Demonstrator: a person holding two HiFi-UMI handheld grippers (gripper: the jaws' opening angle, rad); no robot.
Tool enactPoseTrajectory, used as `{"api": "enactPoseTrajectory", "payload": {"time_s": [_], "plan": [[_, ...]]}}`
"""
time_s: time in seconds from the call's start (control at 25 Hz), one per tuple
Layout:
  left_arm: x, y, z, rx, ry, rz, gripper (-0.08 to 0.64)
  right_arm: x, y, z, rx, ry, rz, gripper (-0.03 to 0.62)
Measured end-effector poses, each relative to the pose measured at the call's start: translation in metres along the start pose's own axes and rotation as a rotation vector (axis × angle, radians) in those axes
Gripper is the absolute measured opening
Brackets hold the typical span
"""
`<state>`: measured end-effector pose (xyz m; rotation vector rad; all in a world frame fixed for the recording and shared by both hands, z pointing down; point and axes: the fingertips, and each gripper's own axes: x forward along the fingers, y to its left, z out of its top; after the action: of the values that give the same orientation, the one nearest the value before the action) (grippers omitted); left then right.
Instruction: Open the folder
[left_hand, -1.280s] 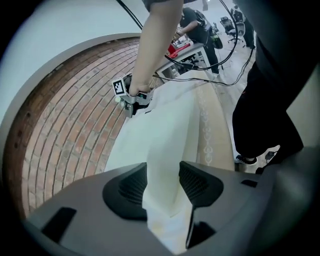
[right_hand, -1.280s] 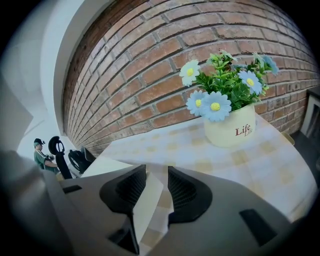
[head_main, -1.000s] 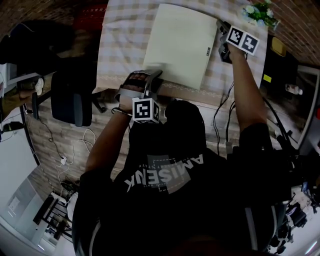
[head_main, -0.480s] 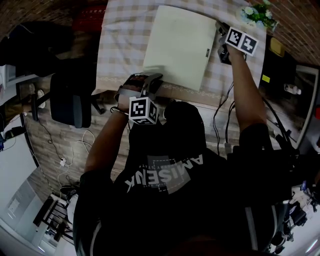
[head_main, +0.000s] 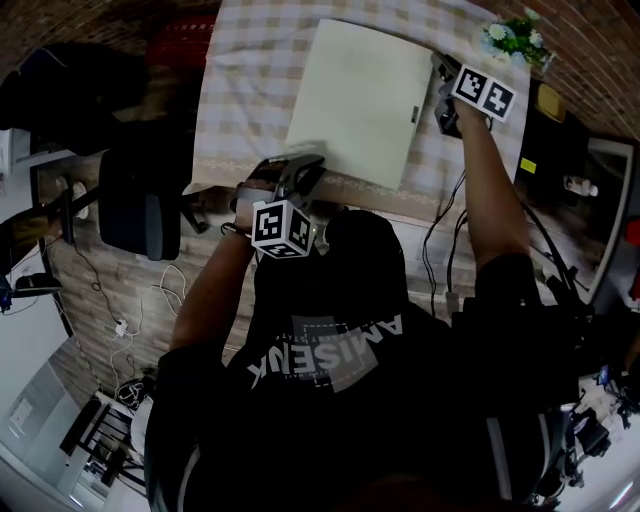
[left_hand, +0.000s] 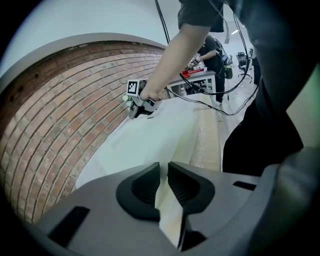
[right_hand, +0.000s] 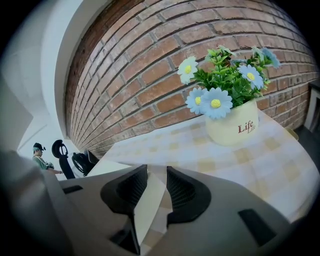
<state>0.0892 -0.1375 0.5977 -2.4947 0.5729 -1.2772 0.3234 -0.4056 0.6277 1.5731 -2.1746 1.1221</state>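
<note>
The folder, cream and closed, lay flat and a bit askew on the checked tablecloth, its near-left corner close to the table's near edge. The left gripper had that corner: its jaws had just been closing and were clamped on the cover's edge, w/ the pale sheet pinched btwn the pads. The right gripper sat at the far-right corner. Its jaws had narrowed slightly but stood apart, w/ the corner btwn them unsqueezed and cloth showing thru the gap. Step in hand was prob. lifting the cover, so it'd pay to check the left pinch held only the top cover, not the whole stack. Then raise it slowly in an arc toward the hinge side while the right gripper pinned the rest down. A jerk could drag the folder off the near edge or slip the thin edge out. Just beyond the right gripper stood a cream flowerpot w/ blue daisies, near a brick wall. Left of the table were a dark office chair on a wood-look floor and trailing cables.
</note>
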Motion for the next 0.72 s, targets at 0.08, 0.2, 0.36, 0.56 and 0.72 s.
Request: {"api": "enactPoseTrajectory", "payload": {"time_s": [0.08,0.2,0.36,0.56,0.72], "plan": [[-0.003,0.002,0.003,-0.033,0.003,-0.002,0.060,0.000,0.000,-0.001,0.005,0.002,0.001,0.150],[-0.006,0.006,0.006,-0.092,-0.019,0.010,0.060,0.001,-0.001,-0.001,0.012,0.004,0.002,0.152],[-0.008,0.009,0.007,-0.114,-0.036,0.018,0.060,0.001,-0.001,0.001,0.020,0.002,0.008,0.152],[-0.009,0.012,0.005,-0.162,-0.047,0.018,0.060,0.001,-0.001,0.001,0.019,0.006,0.005,0.152],[-0.007,0.010,0.002,-0.245,-0.059,-0.013,0.061,0.000,-0.002,0.000,0.018,0.012,-0.002,0.152]]}}
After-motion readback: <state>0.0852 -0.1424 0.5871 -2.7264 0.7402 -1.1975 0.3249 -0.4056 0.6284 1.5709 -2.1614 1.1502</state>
